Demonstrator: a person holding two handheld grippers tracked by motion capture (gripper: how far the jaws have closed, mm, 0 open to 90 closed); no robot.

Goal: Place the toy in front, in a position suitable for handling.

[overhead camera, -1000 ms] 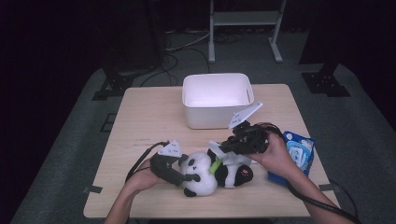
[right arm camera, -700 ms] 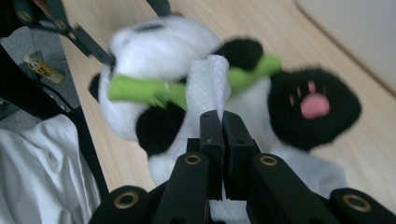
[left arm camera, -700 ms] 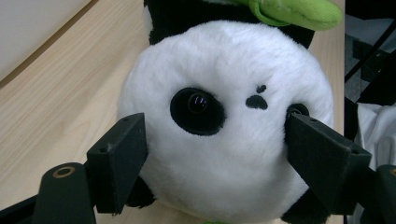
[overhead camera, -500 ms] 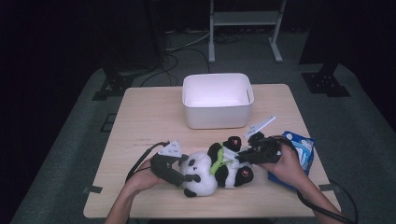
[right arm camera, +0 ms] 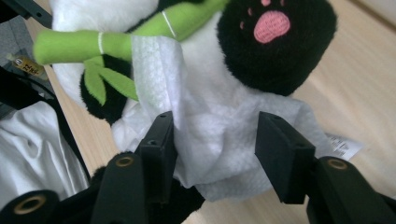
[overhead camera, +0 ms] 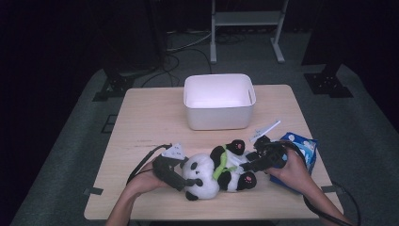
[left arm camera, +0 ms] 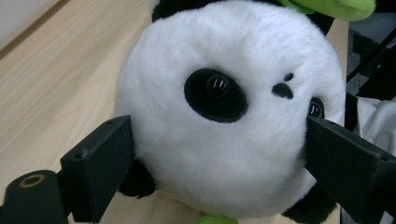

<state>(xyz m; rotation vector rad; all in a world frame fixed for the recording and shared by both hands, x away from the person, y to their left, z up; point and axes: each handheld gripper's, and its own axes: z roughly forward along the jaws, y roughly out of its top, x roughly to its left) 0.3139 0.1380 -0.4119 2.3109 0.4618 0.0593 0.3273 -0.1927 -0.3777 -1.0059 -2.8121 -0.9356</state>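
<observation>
Low in the centre of the high view, a black-and-white plush panda [overhead camera: 214, 172] holding a green felt bamboo stalk [right arm camera: 116, 39] lies on the pale wooden desk [overhead camera: 150, 122]. The left gripper [left arm camera: 219, 154] clamps the panda's head between its fingers. The right gripper [right arm camera: 212, 140] holds its fingers parted around a white cloth [right arm camera: 210, 126] on the panda's belly.

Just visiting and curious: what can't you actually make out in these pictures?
- Inside of the white bin: high view, its front wall hides the bottom.
- Blue packet: high view, print too small, right hand covers part.
- Panda: left gripper view, body cut off by the top edge.
</observation>
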